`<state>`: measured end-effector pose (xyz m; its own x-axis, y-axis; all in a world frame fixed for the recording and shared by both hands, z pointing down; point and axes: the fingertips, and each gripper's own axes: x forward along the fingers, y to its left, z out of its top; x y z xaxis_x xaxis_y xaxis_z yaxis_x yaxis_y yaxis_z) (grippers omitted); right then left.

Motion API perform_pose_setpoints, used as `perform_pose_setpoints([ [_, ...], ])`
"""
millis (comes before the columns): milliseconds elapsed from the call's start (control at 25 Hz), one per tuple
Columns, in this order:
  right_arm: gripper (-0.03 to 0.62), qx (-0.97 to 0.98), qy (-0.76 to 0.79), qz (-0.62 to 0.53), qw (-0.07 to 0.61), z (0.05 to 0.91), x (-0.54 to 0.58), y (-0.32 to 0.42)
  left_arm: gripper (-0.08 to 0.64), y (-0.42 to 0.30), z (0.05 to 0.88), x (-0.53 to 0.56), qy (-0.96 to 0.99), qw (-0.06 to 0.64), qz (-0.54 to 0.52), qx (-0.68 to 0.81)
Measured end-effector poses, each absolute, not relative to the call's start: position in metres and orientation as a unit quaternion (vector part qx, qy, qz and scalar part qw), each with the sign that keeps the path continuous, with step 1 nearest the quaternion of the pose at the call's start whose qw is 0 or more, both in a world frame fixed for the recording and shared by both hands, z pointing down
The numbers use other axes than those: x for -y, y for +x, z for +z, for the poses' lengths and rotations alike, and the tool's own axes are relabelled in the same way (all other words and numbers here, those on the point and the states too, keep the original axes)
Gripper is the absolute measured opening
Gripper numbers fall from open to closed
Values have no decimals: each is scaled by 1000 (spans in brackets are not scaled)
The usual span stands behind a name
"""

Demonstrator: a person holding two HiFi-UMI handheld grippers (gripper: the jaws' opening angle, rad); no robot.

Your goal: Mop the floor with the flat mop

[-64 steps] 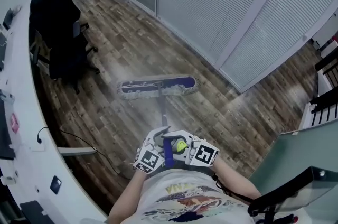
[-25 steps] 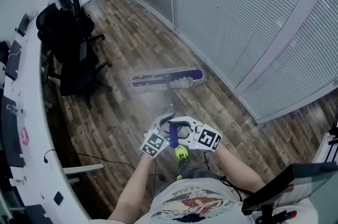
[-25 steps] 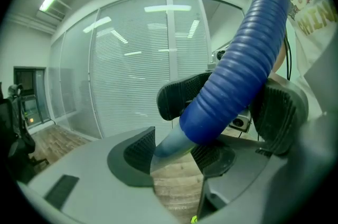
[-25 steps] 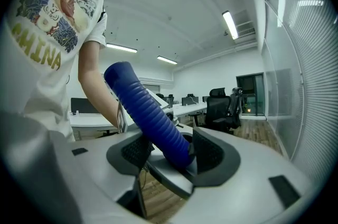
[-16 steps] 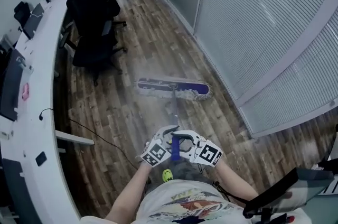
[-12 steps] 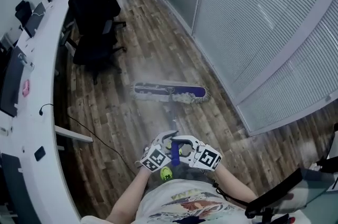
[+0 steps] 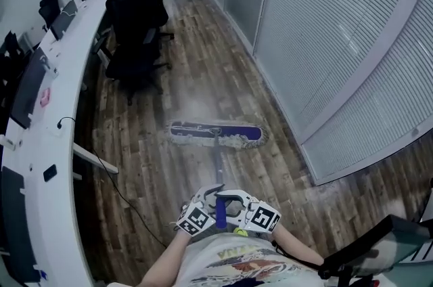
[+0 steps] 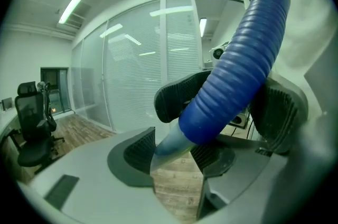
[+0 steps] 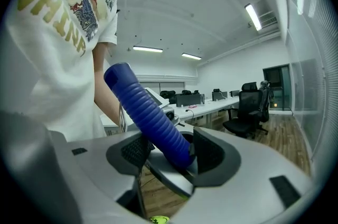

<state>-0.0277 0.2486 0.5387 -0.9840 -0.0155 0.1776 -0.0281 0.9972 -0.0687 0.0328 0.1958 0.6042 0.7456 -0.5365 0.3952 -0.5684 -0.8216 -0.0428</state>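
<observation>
The flat mop lies with its blue head [image 7: 216,135] and pale fringe flat on the wood floor, ahead of the person. Its pole [image 7: 217,164] runs back to a blue ribbed grip [image 7: 220,211] at the person's waist. My left gripper [image 7: 206,203] and right gripper [image 7: 237,203] face each other, both shut on that handle. In the left gripper view my left gripper [image 8: 174,151] holds the handle where the blue grip [image 8: 237,59] meets the grey pole. In the right gripper view my right gripper [image 9: 171,151] clamps the blue grip [image 9: 153,117].
A curved white desk [image 7: 61,143] with monitors runs along the left. Black office chairs [image 7: 135,35] stand beyond the mop head. A thin cable [image 7: 128,197] trails on the floor by the desk. A glass partition with blinds [image 7: 325,28] bounds the right side.
The person, both grippers and the mop have travelled along the floor away from the chairs, so the mop head lies farther from them. Both grips on the handle are unchanged.
</observation>
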Motion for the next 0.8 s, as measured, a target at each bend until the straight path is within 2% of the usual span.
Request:
perform_pose_setpoints([
  [360, 225, 995, -18, 29, 92, 547, -298, 91, 175, 145, 611, -241, 920, 35, 210, 330],
  [800, 236, 996, -58, 36, 58, 547, -282, 110, 173, 165, 613, -225, 917, 26, 235, 322],
])
